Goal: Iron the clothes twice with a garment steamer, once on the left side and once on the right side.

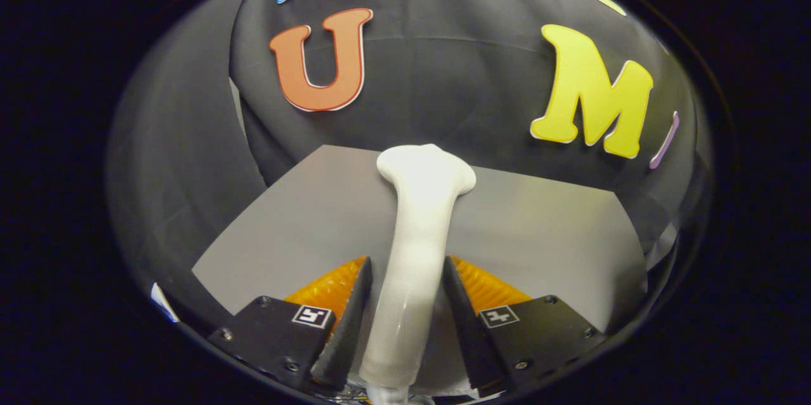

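Hand-held gripper (405,278) seemingly clamps smooth white garment steamer (418,227); grey tabletop (538,227).

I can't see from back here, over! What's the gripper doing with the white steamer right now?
Gripper shut on steamer handle, both fingers pressing. Steamer points forward, head above the grey table. No clothes visible ahead. Nothing in the way, over.

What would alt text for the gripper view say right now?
The claw is shut on the handle of a white garment steamer, whose head points ahead over a grey tabletop. Black cloth hangs behind the table.
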Tool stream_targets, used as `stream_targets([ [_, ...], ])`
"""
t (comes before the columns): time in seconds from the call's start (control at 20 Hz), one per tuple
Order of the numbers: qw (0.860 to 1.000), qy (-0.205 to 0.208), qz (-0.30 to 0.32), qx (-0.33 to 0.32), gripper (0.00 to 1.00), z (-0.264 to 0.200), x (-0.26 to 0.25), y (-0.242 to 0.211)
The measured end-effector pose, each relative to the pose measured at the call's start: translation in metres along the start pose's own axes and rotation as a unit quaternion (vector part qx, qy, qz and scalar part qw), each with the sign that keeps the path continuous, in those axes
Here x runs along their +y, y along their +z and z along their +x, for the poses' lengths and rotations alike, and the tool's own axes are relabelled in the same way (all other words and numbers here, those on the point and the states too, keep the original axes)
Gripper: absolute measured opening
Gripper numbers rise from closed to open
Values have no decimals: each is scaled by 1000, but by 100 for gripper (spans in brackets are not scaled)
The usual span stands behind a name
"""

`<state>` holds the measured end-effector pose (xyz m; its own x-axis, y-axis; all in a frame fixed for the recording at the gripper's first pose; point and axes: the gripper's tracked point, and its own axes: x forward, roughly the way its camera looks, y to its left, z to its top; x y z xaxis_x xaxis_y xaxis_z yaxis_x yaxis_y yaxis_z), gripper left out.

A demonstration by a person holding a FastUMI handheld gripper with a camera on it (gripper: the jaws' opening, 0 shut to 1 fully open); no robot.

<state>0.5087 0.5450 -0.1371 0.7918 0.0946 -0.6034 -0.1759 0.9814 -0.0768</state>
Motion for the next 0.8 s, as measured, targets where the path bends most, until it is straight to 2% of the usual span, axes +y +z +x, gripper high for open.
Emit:
stream_targets([
  [0.25, 1000, -4, 23, -6, 46, 2, -3, 1],
  [0.45, 999, 5, 43, -4, 39, 1, 0, 1],
  [0.8, 998, 40, 53, 0, 35, -22, 0, -12],
])
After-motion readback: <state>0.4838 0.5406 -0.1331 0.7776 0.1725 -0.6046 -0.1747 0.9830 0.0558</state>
